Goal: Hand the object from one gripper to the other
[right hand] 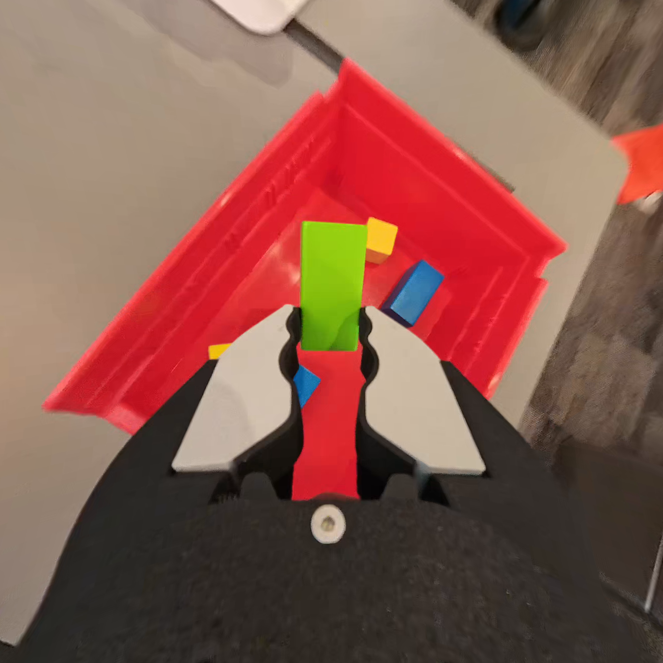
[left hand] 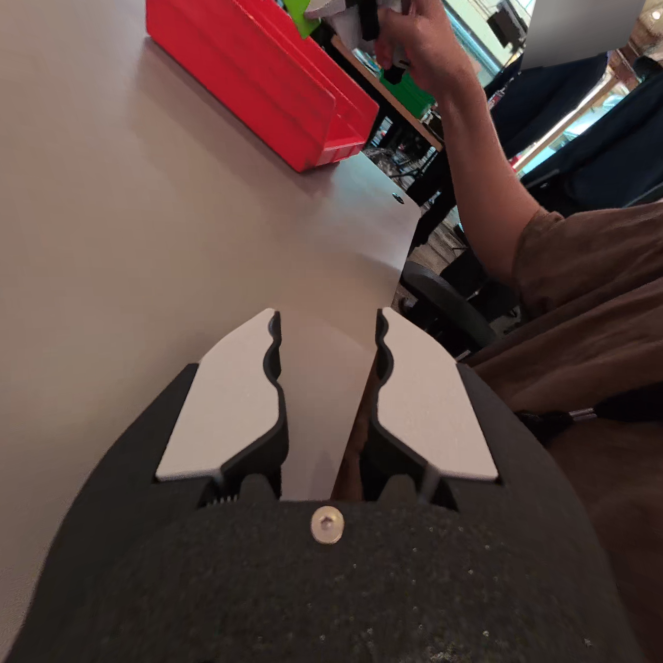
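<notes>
Grey table [left hand: 125, 215] fills most of the left wrist view, w/ a red bin [right hand: 412, 172] standing on it near the far edge. The person's arm [left hand: 480, 172] reaches up over the bin on the right side of that view. Left gripper [left hand: 328, 323] hovers low over bare table, jaws apart w/ a clear gap, nothing between them. Right gripper [right hand: 330, 315] is above the bin, looking down into it, fingertips closed on the near end of a green block [right hand: 332, 272], which sticks out past the tips over the bin interior. On the bin floor: blue block [right hand: 414, 292], yellow cube [right hand: 382, 235], plus a 2nd blue piece [right hand: 306, 384] and yellow piece [right hand: 219, 349] partly hidden by the fingers.
</notes>
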`<action>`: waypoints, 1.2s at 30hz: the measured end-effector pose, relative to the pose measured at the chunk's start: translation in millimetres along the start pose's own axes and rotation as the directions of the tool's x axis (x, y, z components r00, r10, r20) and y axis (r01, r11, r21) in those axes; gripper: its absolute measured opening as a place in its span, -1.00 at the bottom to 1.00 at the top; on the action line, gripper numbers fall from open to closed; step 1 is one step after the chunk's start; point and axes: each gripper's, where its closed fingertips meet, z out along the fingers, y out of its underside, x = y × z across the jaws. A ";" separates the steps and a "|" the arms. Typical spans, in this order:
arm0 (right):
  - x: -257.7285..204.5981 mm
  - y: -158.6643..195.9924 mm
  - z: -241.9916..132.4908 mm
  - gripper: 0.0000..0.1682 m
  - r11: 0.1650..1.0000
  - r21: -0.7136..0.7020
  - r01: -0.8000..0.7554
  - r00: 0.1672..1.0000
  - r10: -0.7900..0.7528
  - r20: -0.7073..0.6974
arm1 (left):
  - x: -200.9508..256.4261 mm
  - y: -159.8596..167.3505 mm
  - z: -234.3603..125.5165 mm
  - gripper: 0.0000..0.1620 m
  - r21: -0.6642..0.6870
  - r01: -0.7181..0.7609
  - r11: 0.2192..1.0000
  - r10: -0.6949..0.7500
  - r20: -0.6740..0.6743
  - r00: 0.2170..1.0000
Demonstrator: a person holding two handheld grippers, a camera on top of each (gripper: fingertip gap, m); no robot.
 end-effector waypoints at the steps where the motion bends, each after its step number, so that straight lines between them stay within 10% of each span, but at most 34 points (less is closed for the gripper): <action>1: 1.6 1.7 16.7 -0.63 0.999 -0.045 -0.031 0.999 0.032 0.033 | -2.3 3.1 -0.9 -0.38 -0.004 -0.002 1.000 0.002 0.011 1.000; 9: -6.5 13.6 108.4 -0.63 0.889 -0.397 -0.228 0.964 0.263 0.034 | -12.1 7.5 -1.8 -0.40 -0.023 -0.025 0.999 0.026 0.058 0.998; 22: -9.5 1.6 132.3 -0.63 0.875 -0.404 -0.269 0.958 0.285 -0.020 | -17.3 13.6 0.5 -0.38 -0.063 -0.051 0.997 0.055 0.063 0.997; 29: 4.9 -61.8 -1.3 -0.33 0.968 0.167 -0.188 0.965 0.214 -0.152 | -21.3 8.2 -8.3 -0.23 -0.036 -0.118 0.992 0.122 0.115 0.986; 36: -162.9 -31.9 -89.3 -0.34 0.725 0.656 -0.210 0.967 0.057 0.247 | -33.9 1.6 -19.4 -0.02 -0.016 -0.163 0.987 0.163 0.207 0.965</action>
